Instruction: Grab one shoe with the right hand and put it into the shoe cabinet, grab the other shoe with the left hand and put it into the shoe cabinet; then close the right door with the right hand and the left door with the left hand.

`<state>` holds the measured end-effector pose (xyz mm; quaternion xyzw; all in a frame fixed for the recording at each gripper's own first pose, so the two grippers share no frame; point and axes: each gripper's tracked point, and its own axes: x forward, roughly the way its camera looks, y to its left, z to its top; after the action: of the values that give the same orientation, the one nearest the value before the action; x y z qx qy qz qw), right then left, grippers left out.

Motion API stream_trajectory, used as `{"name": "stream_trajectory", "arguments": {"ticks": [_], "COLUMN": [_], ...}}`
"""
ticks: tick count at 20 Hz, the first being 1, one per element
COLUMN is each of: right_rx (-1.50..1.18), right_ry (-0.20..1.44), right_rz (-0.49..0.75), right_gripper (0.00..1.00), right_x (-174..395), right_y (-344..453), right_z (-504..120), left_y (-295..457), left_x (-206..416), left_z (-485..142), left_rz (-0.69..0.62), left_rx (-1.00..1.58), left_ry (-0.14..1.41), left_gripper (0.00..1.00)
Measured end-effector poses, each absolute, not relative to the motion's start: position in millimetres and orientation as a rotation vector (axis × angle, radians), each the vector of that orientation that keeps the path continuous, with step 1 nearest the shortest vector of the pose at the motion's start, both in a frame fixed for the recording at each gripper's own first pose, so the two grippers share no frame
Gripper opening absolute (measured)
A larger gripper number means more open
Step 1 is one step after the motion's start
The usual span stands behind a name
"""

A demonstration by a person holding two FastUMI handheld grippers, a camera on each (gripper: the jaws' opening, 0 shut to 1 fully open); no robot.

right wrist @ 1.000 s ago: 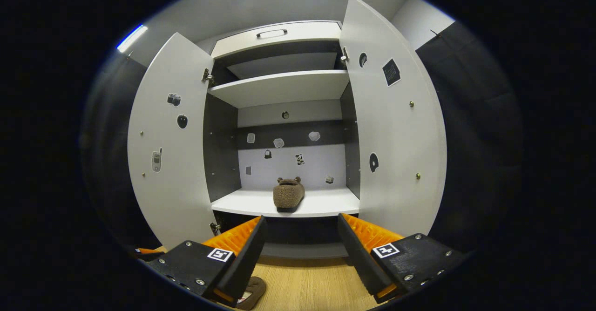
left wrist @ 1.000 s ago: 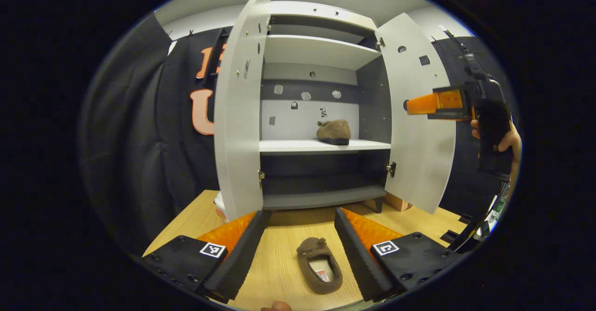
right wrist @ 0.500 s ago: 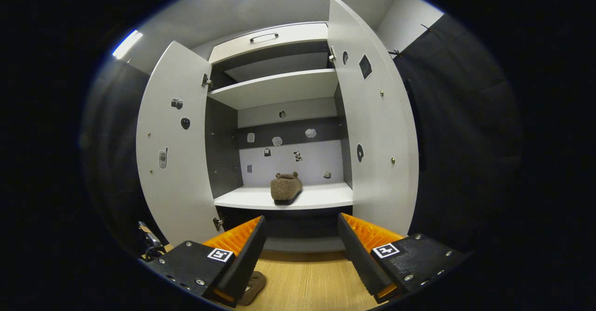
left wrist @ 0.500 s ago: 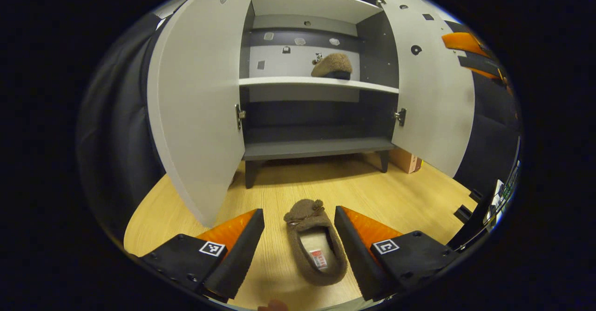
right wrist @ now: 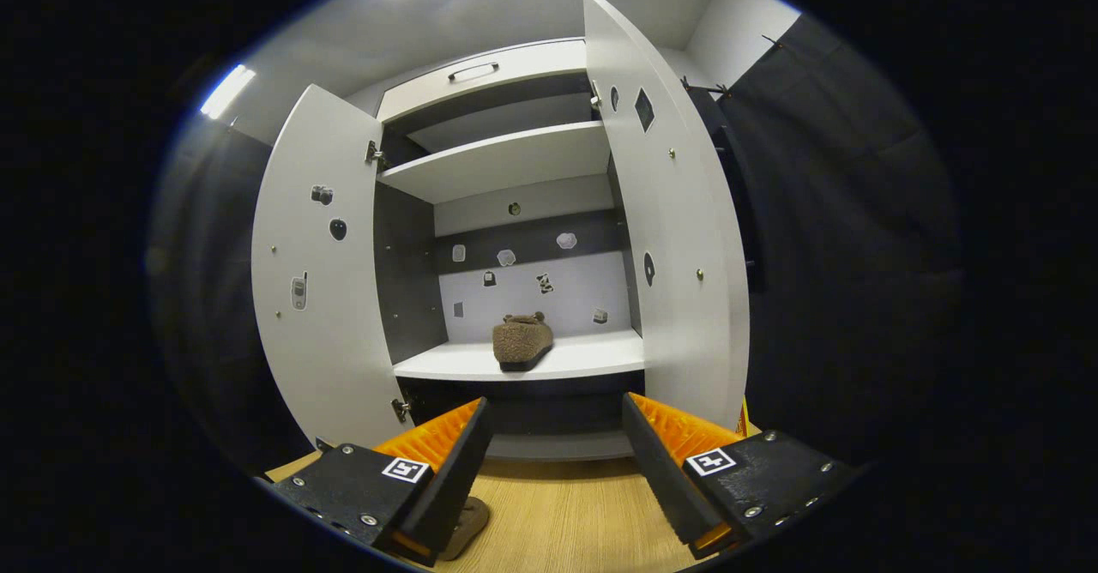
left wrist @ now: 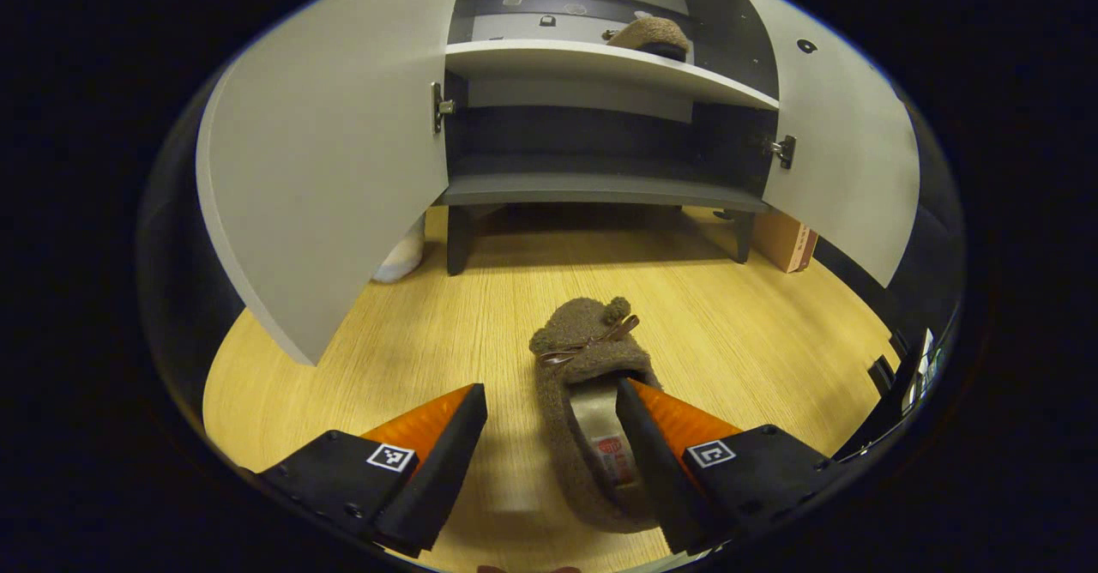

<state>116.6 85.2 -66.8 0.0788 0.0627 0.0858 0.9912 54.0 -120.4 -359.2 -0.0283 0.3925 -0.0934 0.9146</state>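
**Ana:** Left gripper view first: where is the left gripper [left wrist: 551,436]?

**Ben:** Low over the wooden floor [left wrist: 377,358], fingers spread wide. The brown slipper [left wrist: 587,384] lies on the floor with its toe pointing toward the shoe cabinet [left wrist: 600,187]. 1 finger [left wrist: 652,453] sits over the slipper's opening, the other finger [left wrist: 446,453] is out on bare floor to the side. So the slipper's near wall is between them, but they are not pressing on it.

**Ana:** And the second slipper [right wrist: 520,343]?

**Ben:** In the right gripper view it rests on the white middle shelf [right wrist: 583,358] inside the cabinet, roughly centred, toe toward the back panel. The left gripper view catches it too, at the top on that same shelf.

**Ana:** The right gripper [right wrist: 553,461]?

**Ben:** Held up facing the cabinet, spread apart, holding nothing. A bit of the floor slipper peeks out beneath its left finger.

**Ana:** Doors?

**Ben:** Both swung open. The left door [right wrist: 317,281] and the right door [right wrist: 678,238] stand out from the carcass on their hinges. Small stickers dot the doors' inner faces and the back panel.

**Ana:** Anything else nearby?

**Ben:** A cardboard box [left wrist: 785,243] on the floor beside the cabinet's right leg.
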Motion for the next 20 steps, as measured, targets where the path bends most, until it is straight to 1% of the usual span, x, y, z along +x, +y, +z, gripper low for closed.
{"name": "stream_trajectory", "arguments": {"ticks": [2, 4, 5, 6, 7, 8, 9, 11, 12, 13, 17, 20], "right_rx": [0.164, 0.170, 0.176, 0.185, 0.197, 0.207, 0.211, 0.215, 0.220, 0.227, 0.224, 0.221], "right_ry": [0.129, 0.127, 0.126, 0.127, 0.129, 0.132, 0.136, 0.141, 0.143, 0.144, 0.135, 0.133], "right_rz": [0.173, 0.174, 0.176, 0.180, 0.186, 0.191, 0.195, 0.197, 0.200, 0.206, 0.209, 0.213], "right_gripper": [0.93, 0.93, 0.93, 0.93, 0.93, 0.93, 0.92, 0.92, 0.92, 0.92, 0.92, 0.91], "right_x": [117.9, 118.1, 118.9, 119.3, 118.8, 119.0, 119.7, 120.5, 120.4, 119.8, 118.3, 114.2], "right_y": [83.1, 81.0, 80.6, 81.0, 81.3, 82.0, 82.0, 81.9, 83.1, 84.9, 86.9, 88.6], "right_z": [-70.1, -72.1, -73.0, -73.7, -74.8, -76.6, -78.7, -83.0, -84.0, -84.6, -84.1, -81.8], "left_y": [-121.1, -120.5, -124.0, -127.7, -132.5, -138.3, -134.6, -126.5, -125.3, -125.1, -122.2, -128.6], "left_x": [52.3, 53.5, 54.0, 54.2, 53.3, 51.4, 49.0, 50.6, 50.8, 51.9, 68.1, 79.3], "left_z": [-369.3, -378.0, -380.1, -380.3, -382.2, -385.0, -390.8, -389.7, -387.7, -388.7, -373.8, -343.1], "left_rz": [-0.192, -0.200, -0.214, -0.218, -0.228, -0.252, -0.238, -0.206, -0.199, -0.199, -0.208, -0.211], "left_rx": [-0.078, -0.086, -0.110, -0.136, -0.158, -0.168, -0.151, -0.117, -0.122, -0.126, -0.168, -0.161], "left_ry": [0.847, 0.867, 0.877, 0.885, 0.900, 0.927, 0.954, 0.988, 1.011, 1.013, 0.990, 0.953], "left_gripper": [1.00, 0.96, 0.86, 0.82, 0.61, 0.60, 0.48, 0.30, 0.17, 0.07, 0.06, 0.07]}}
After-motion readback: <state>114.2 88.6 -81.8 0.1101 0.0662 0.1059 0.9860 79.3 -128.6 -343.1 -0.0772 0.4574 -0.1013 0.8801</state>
